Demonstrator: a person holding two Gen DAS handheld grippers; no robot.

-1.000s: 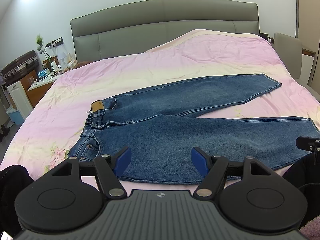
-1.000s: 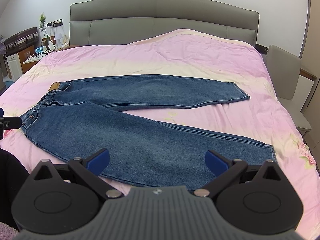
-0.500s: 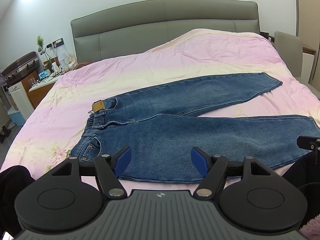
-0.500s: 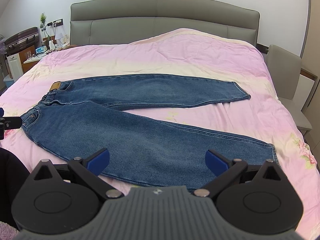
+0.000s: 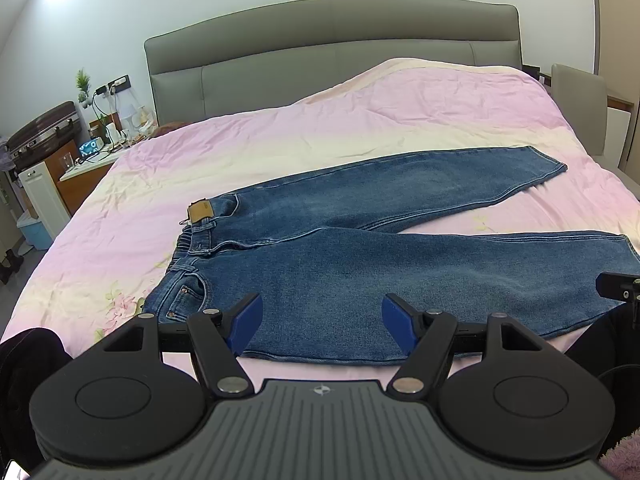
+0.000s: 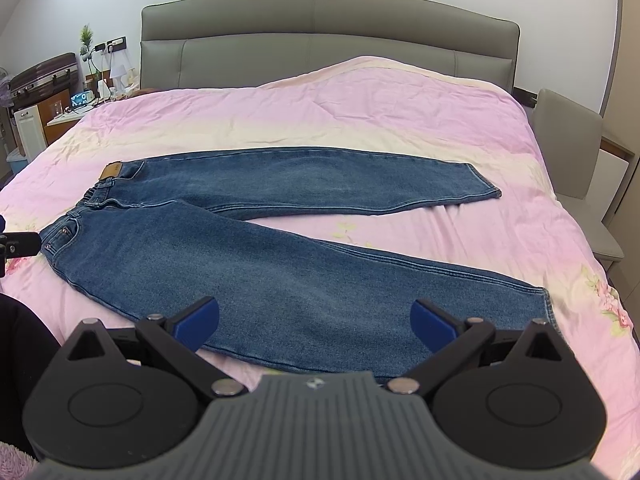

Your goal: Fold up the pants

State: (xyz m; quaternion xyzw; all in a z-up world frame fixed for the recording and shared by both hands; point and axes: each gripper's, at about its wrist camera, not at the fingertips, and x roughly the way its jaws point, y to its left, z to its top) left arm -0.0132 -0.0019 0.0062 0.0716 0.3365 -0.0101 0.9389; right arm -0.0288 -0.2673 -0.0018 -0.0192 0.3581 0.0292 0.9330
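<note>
Both hand-held grippers, the left (image 5: pixel 322 322) and the right (image 6: pixel 315 322), hang wide apart and hold nothing just above the jeans (image 6: pixel 256 256) spread flat on the bed (image 6: pixel 360 120), so a pinch that catches only the top layer might leave the fold crooked.

Left wrist view: jeans (image 5: pixel 360 280) near hem cut off at 3 o'clock. Nightstand (image 5: pixel 86 170) items at 9 o'clock too small to identify.

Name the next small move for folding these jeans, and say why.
Probably lower both open claws, left claw and right claw, onto the near leg's edge. The jeans lie flat on the bed, legs spread apart, and nothing is gripped yet.
</note>
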